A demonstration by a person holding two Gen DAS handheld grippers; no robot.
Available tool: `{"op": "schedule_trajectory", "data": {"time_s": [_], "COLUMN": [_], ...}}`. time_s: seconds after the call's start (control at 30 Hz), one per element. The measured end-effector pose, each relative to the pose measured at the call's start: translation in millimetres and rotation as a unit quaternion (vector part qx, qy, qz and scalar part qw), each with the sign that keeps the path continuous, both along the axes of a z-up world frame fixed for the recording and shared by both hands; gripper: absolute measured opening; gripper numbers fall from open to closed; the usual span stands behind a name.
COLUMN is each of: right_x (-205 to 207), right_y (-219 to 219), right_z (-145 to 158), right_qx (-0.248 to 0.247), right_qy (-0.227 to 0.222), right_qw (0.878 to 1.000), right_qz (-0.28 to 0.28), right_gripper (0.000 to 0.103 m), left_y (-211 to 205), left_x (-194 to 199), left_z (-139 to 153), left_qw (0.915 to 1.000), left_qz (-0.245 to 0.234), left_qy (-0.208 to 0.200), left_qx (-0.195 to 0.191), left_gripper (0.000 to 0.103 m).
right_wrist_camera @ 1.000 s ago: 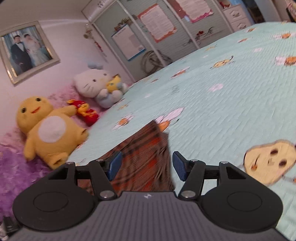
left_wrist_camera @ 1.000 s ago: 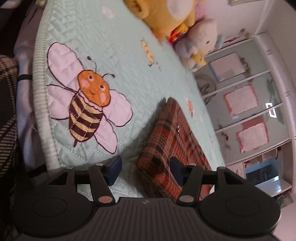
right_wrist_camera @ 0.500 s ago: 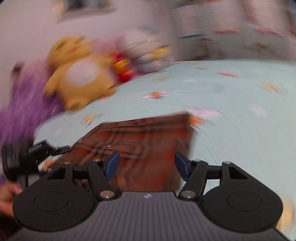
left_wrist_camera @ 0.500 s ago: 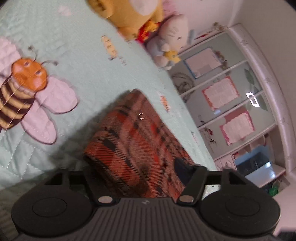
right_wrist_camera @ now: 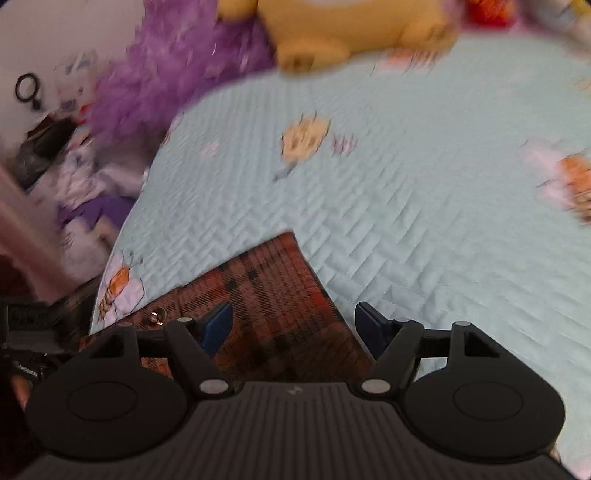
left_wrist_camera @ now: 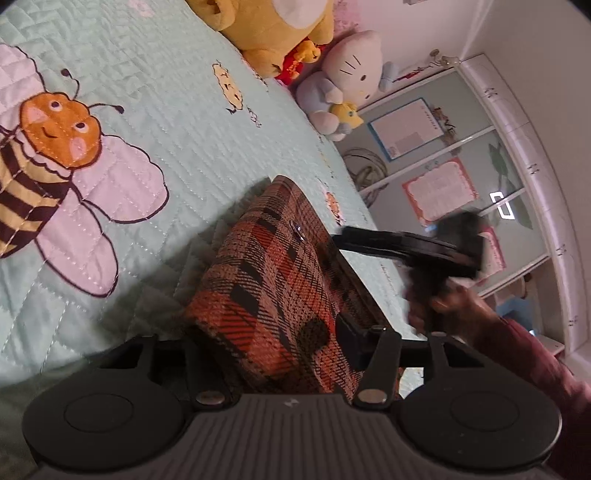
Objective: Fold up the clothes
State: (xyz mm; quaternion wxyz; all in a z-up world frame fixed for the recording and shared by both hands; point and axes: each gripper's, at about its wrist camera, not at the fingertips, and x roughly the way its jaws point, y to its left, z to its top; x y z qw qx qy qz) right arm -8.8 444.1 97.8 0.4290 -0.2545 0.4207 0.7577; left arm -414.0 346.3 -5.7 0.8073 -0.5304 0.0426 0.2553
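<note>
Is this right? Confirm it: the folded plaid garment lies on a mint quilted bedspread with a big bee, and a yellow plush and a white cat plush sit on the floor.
One thing is wrong. The yellow plush and the white cat plush sit on the bed, at the far end of the bedspread, not on the floor; the left wrist view shows it. The folded plaid garment and the bee are as stated.

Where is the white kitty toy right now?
In the left wrist view, the white kitty toy sits at the top, right of the yellow plush, at the far end of the green quilt by the wardrobe doors.
</note>
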Motion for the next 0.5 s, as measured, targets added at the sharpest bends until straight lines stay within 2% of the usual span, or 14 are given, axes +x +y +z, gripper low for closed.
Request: {"op": "schedule_trajectory", "data": {"time_s": [0.07, 0.1, 0.17, 0.3, 0.37, 0.4, 0.43, 0.5], "right_x": [7, 10, 9, -22, -31, -33, -32, -35], "right_y": [22, 29, 47, 74, 84, 87, 86, 75], "right_z": [-22, -26, -35, -45, -48, -49, -50, -44], "right_qx": [-0.041, -0.049, -0.086, -0.11, -0.117, -0.118, -0.118, -0.097], "right_qy": [0.028, 0.059, 0.121, 0.149, 0.152, 0.146, 0.139, 0.123], "right_qw": [0.998, 0.996, 0.984, 0.965, 0.96, 0.962, 0.965, 0.973], "right_qz": [0.031, 0.052, 0.096, 0.188, 0.202, 0.198, 0.19, 0.171], "right_gripper": [0.075, 0.076, 0.074, 0.073, 0.057, 0.034, 0.025, 0.021], "left_y": [6, 8, 12, 15, 16, 16, 17, 17], "left_x": [1, 1, 1, 3, 5, 5, 5, 6], "left_z": [-4, -6, -10, -13, -13, -13, -12, -10], "left_qw": [0.9999, 0.9999, 0.9998, 0.9994, 0.9993, 0.9993, 0.9992, 0.999], "left_qz": [-0.003, -0.006, -0.01, -0.024, -0.028, -0.03, -0.032, -0.039], "left_qy": [-0.006, -0.009, -0.013, -0.024, -0.025, -0.024, -0.024, -0.023], "left_qx": [-0.008, -0.01, -0.014, -0.006, -0.004, -0.004, -0.005, -0.005], "left_gripper": [0.042, 0.035, 0.03, 0.027, 0.027, 0.027, 0.027, 0.027]}}
